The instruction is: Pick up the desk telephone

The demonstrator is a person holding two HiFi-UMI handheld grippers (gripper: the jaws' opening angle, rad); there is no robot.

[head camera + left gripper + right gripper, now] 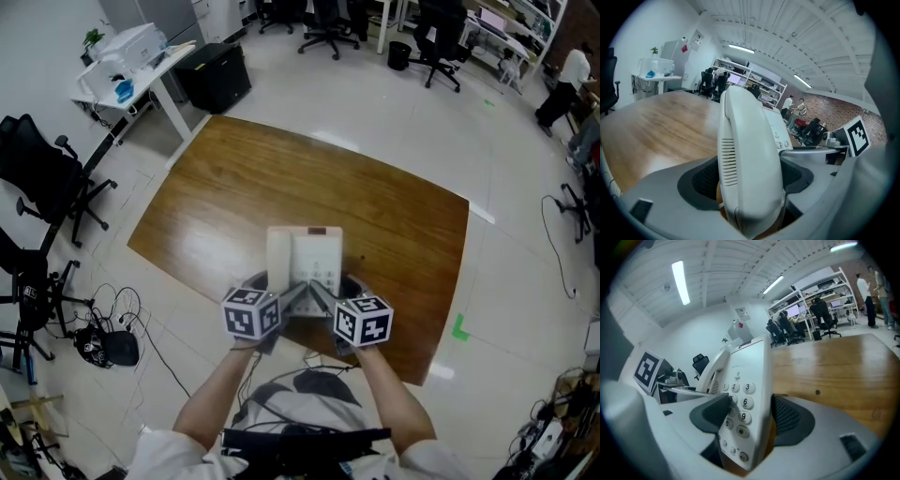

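Tel. [757,376] # key [741,431]: right gripper view only

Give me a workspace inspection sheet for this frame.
Surface: wooden table, glossy.
Job's things: white phone by the table's near edge, handset on its cradle.
Clutter: nothing seen.
Grippers: left gripper shut on the phone's handset side; right gripper shut on its keypad side.
Cables: loose cables on the floor at left; phone cord not seen.
Surroundings: chairs, side desk, black box, more desks at the back.
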